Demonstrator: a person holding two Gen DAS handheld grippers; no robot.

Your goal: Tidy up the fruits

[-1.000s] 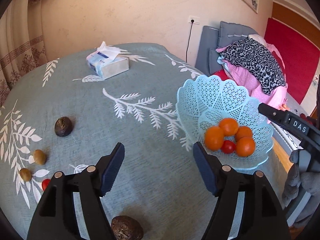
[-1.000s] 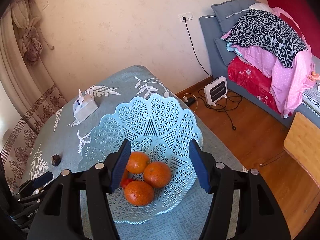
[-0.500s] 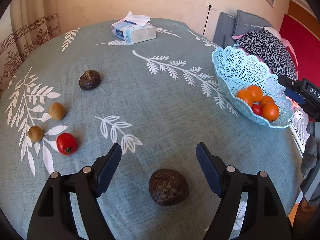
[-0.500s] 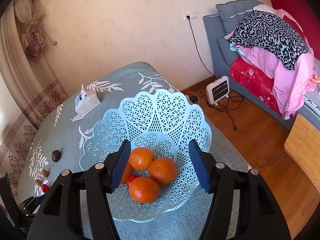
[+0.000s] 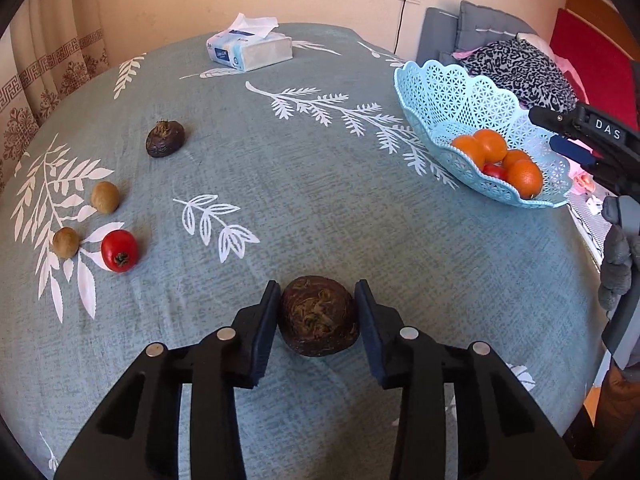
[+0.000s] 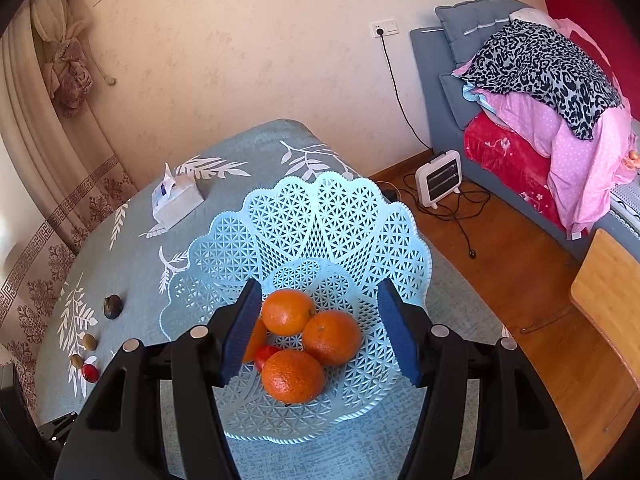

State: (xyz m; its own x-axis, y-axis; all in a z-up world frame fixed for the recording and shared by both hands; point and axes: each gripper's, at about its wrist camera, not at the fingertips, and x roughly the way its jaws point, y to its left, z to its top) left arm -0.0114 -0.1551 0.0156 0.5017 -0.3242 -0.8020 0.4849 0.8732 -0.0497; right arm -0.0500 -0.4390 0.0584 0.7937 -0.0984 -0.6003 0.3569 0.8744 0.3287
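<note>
Left tool (image 5: 318, 312) closed in around the dark brown, rough-skinned round fruit (image 5: 318, 316), both blue pads touching or almost touching its sides, fruit still resting on the grey-green leaf-printed tablecloth of the table (image 5: 320, 208). Fruit squat and wider than tall, long axis running pad to pad, fibrous tuft facing up toward the camera. Half a second ago wide apart with the same fruit lying loose between the fingers; now narrowed onto it.

Further left on the cloth: a second dark wrinkled fruit (image 5: 165, 139), two small tan round fruits (image 5: 105, 197) (image 5: 66, 242), and a glossy red tomato (image 5: 119, 250), stem end facing forward.

Right tool (image 6: 320, 334) held wide and empty above the pale blue lattice plastic basket (image 6: 328, 220), scalloped at the rim, holding dimpled oranges (image 6: 332, 337) and something small and red. Barely changed from before.

Tissue box (image 5: 250, 49) at the far edge.
</note>
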